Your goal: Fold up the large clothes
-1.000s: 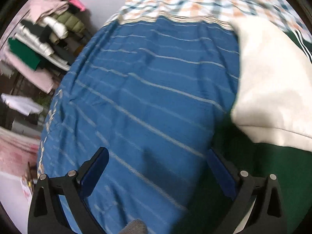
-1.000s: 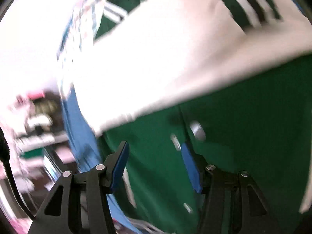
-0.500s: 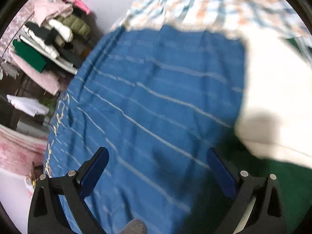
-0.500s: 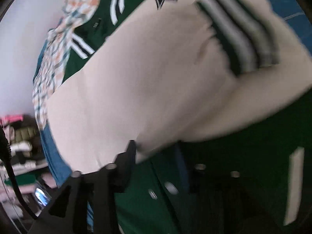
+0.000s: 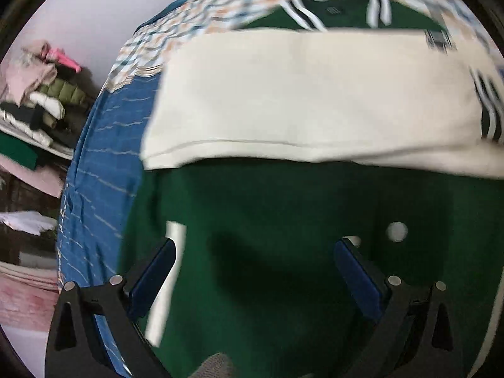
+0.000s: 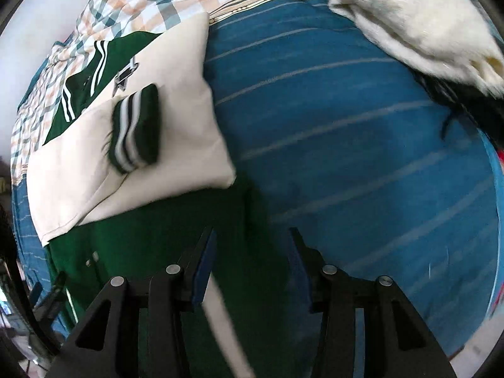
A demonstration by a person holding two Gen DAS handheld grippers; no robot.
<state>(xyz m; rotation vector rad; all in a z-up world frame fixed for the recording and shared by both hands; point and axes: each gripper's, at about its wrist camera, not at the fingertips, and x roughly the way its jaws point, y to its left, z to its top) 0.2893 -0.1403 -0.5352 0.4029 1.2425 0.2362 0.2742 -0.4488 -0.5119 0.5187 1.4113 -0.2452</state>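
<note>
A green varsity jacket lies flat on a blue striped bedspread. Its cream sleeves are folded across the body, with a green-and-white striped cuff on top. My left gripper is open and empty, hovering over the jacket's green lower front near its snap buttons. My right gripper is open and empty above the jacket's right edge, where it meets the bedspread.
A plaid sheet lies at the head of the bed. A fluffy white garment on a dark one sits at the bed's far right. Stacked folded clothes fill shelves to the left.
My left gripper swung right from the bare bedspread to over the jacket. My right gripper moved right off the jacket's body to its edge. Both stay open.
</note>
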